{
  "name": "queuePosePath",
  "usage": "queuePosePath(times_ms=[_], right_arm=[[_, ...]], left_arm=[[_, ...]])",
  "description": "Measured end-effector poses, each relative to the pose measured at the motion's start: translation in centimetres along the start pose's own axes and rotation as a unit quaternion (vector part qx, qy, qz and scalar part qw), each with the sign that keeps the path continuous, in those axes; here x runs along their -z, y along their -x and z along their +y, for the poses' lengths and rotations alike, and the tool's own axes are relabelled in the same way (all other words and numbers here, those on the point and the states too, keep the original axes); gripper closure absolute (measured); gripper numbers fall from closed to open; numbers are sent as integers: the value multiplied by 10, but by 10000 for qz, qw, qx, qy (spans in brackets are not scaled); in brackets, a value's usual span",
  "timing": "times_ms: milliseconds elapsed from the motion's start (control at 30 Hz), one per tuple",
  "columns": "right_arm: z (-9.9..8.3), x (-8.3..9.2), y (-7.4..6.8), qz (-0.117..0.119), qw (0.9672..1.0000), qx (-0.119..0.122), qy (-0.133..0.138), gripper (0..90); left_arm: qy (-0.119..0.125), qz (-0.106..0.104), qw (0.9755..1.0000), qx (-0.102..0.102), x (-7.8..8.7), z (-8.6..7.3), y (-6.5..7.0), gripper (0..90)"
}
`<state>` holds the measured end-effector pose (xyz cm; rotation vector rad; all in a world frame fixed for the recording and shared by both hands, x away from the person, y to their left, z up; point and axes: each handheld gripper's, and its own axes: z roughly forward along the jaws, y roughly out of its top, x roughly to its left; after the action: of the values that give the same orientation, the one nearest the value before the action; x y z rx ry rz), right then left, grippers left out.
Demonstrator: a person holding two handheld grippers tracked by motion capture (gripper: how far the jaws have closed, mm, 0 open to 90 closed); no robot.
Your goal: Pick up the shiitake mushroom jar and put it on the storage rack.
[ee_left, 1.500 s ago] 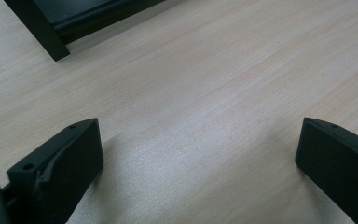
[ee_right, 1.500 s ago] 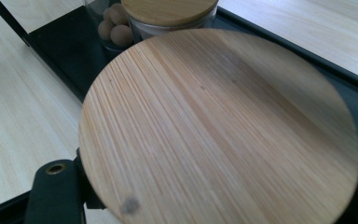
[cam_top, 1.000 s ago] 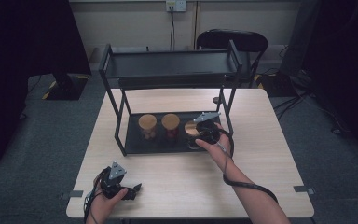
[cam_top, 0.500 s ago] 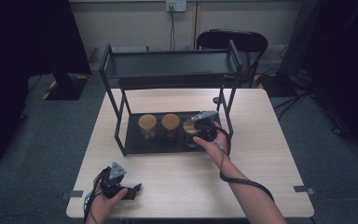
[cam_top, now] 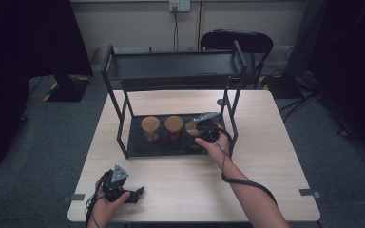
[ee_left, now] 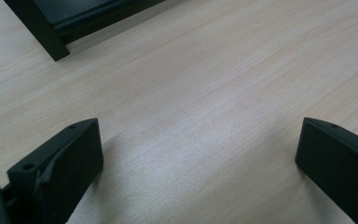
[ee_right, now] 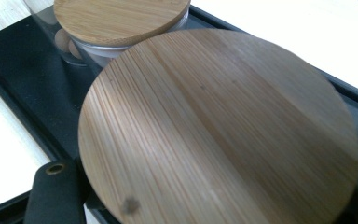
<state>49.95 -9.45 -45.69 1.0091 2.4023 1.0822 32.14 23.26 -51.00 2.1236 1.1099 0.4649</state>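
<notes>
Three glass jars with round bamboo lids stand in a row on the black rack's lower tray [cam_top: 138, 149]: a left jar [cam_top: 150, 124], a middle jar [cam_top: 174, 123] and a right jar [cam_top: 190, 127]. My right gripper [cam_top: 204, 130] reaches under the rack's top shelf and is shut on the right jar. In the right gripper view that jar's lid [ee_right: 219, 126] sits between the jaws of my right gripper [ee_right: 212, 186], with the middle jar's lid [ee_right: 121, 16] behind it. My left gripper [cam_top: 135, 194] rests open on the table near the front left edge; nothing lies between the jaws of my left gripper [ee_left: 198, 158].
The black two-level rack [cam_top: 171, 71] stands at the back middle of the pale wooden table [cam_top: 266, 156]; its posts flank the tray. One rack foot [ee_left: 42, 28] shows ahead of the left gripper. A dark chair [cam_top: 237, 40] stands behind the table.
The right gripper has edged slightly left at the right jar. The left gripper has not moved.
</notes>
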Motion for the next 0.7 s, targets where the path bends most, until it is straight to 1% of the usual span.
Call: queuePosePath(times_ms=[67, 400, 700], right_arm=[[0, -1, 1, -16, 10000, -11, 25, 258], [-1, -8, 4, -74, 9999, -61, -31, 258], [-2, -11, 5, -55, 10000, -81, -16, 258]], left_arm=[[0, 0, 10000, 0, 0, 0, 0, 4], [0, -1, 10000, -1, 0, 0, 0, 4], [0, -2, 10000, 4, 0, 0, 0, 4]])
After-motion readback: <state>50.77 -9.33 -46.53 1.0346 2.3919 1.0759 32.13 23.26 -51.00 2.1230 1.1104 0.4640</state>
